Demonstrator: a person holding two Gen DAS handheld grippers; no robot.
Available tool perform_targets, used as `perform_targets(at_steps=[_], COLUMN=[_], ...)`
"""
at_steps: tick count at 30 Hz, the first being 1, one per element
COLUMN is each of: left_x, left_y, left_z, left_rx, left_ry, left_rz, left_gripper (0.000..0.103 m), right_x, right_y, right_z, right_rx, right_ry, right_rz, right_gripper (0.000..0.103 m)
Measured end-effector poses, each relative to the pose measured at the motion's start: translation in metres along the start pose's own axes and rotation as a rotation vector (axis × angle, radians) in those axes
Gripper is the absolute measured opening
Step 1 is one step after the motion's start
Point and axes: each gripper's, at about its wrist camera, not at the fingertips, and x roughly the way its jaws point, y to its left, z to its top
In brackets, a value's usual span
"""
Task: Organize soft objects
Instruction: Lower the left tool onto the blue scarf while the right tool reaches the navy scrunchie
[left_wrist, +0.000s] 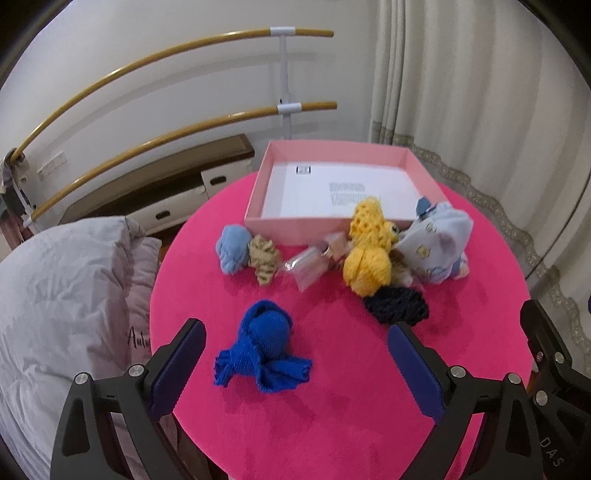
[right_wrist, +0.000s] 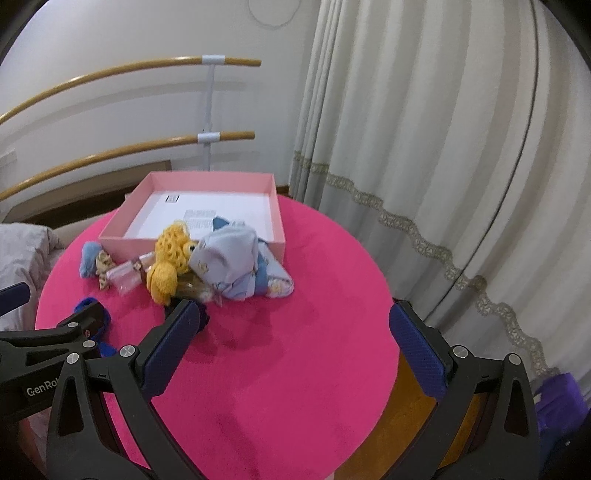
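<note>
Left wrist view is taken from low over the near-left edge of the pink table (left_wrist: 332, 406), aimed toward the box (left_wrist: 255, 206) and far wall. Right wrist view is set further right, aimed likewise. Box (right_wrist: 280, 236), table (right_wrist: 295, 369), rails and curtain are shared.

Left tongs (left_wrist: 297, 363) hang wide apart, both blue-padded fingers (left_wrist: 177, 369) splayed with nothing between them, tilted forward and downward. Right tongs (right_wrist: 291, 347) show the same pose: jaws spread wide, blue pads (right_wrist: 417, 350) facing each other across a big gap, gripping nothing. The two sit side by side; in the right wrist view the left tongs' black frame pokes in at the left edge.
</note>
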Motion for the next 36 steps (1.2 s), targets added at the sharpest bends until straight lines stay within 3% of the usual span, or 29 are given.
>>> perform_targets(at_steps=[12, 26, 29, 34, 36], left_x=[0.051, 0.115, 0.133, 0.149, 0.148], left_y=[0.023, 0.057, 0.060, 0.064, 0.062], left_z=[-0.002, -0.001, -0.001, 0.002, 0.002], left_rx=[-0.051, -0.124, -0.150, -0.138, -0.130], left_ry=[0.135, 0.243, 0.272, 0.248, 0.215], left_rz=[-0.051, -0.025, -0.054, 0.003, -0.002], left_gripper=[0.098, 0.098, 0.096, 0.082, 0.062], right_x=[0.023, 0.066, 0.074, 0.085, 0.091], right_y=[0.018, 0.039, 0.042, 0.051, 0.056], right_z=[-0.009, -0.014, -0.015, -0.017, -0.018], right_rx=[-0.040, -0.065, -0.066, -0.079, -0.080], right_ry=[0.096, 0.215, 0.238, 0.267, 0.282], right_rz=[0.042, 0.053, 0.063, 0.094, 0.118], right_gripper=[0.103, 0.103, 0.103, 0.103, 0.103])
